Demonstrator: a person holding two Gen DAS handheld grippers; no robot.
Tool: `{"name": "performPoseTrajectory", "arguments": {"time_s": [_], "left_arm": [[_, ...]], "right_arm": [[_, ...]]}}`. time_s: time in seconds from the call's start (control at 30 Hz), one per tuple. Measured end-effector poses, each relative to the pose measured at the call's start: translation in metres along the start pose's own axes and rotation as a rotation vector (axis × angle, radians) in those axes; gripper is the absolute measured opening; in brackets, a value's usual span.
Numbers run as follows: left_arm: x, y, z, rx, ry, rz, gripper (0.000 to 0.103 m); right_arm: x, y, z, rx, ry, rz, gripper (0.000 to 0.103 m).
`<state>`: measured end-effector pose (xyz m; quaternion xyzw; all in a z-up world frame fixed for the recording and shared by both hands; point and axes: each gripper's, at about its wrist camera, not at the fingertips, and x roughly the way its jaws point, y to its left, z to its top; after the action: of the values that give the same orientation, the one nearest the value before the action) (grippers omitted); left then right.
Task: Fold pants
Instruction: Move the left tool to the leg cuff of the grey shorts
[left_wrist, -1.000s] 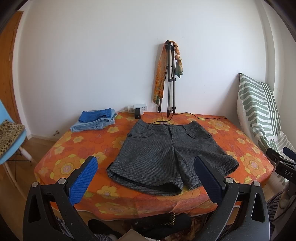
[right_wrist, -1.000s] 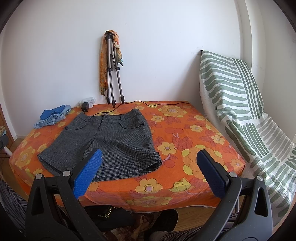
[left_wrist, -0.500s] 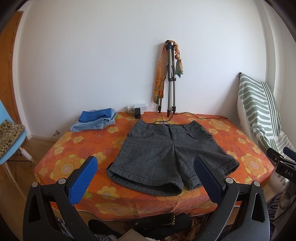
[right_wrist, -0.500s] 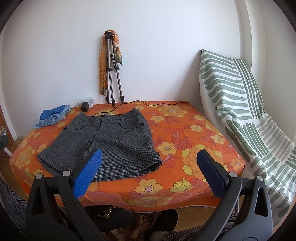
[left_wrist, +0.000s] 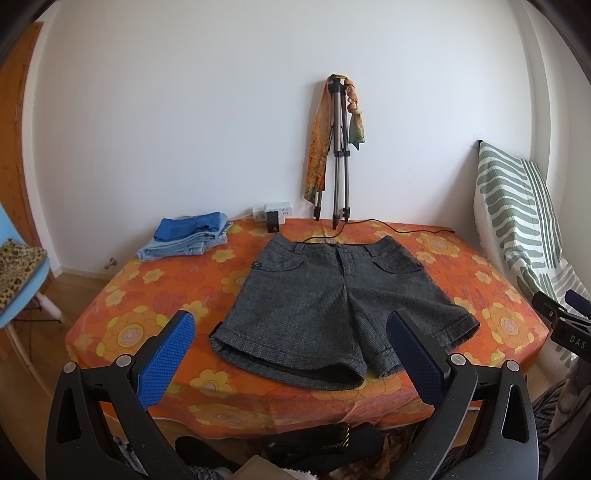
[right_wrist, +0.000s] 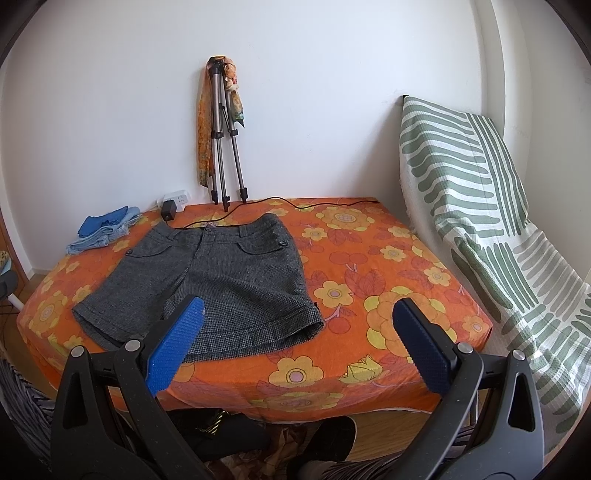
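Observation:
Dark grey shorts (left_wrist: 332, 302) lie flat and spread out on the table with the orange flowered cloth (left_wrist: 147, 295), waistband toward the wall, leg hems toward me. They also show in the right wrist view (right_wrist: 214, 280). My left gripper (left_wrist: 290, 354) is open and empty, held off the table's near edge in front of the hems. My right gripper (right_wrist: 295, 339) is open and empty, near the front edge, to the right of the shorts' right leg. Part of the right gripper (left_wrist: 565, 325) shows at the right of the left wrist view.
A folded pile of blue clothes (left_wrist: 184, 240) lies at the table's back left. A tripod (left_wrist: 338, 155) with a scarf, a power strip (left_wrist: 273, 212) and a black cable (left_wrist: 388, 227) stand at the back. A green-striped cloth (right_wrist: 498, 240) drapes on the right. A blue chair (left_wrist: 18, 280) stands left.

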<state>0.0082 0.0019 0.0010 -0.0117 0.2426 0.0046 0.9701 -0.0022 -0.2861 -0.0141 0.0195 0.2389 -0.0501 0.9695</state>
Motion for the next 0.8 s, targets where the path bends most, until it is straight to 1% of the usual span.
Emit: {"name": "performPoseTrajectory", "arguments": {"time_s": [0.23,0.4,0.57,0.63,0.7,0.77,0.8], "left_arm": [[0.011,-0.007,-0.001,0.004,0.027,-0.041,0.103],[0.019,-0.015,0.001,0.013,0.044,-0.097,0.103],[0.028,-0.033,0.004,0.054,0.053,-0.167,0.103],[0.033,-0.044,0.004,0.081,0.063,-0.198,0.100],[0.040,-0.056,0.004,0.109,0.079,-0.232,0.092],[0.049,-0.066,0.003,0.127,0.101,-0.270,0.088],[0.054,-0.073,0.002,0.138,0.118,-0.301,0.085]], "right_arm": [[0.009,-0.005,0.000,0.004,0.001,0.010,0.103],[0.022,-0.016,0.010,0.012,0.005,0.017,0.103],[0.035,-0.031,0.024,0.026,0.018,0.034,0.103],[0.043,-0.039,0.031,0.036,0.033,0.046,0.103],[0.049,-0.047,0.040,0.041,0.029,0.040,0.103],[0.057,-0.056,0.048,0.050,0.023,0.042,0.103],[0.062,-0.060,0.052,0.055,0.027,0.040,0.103]]}}
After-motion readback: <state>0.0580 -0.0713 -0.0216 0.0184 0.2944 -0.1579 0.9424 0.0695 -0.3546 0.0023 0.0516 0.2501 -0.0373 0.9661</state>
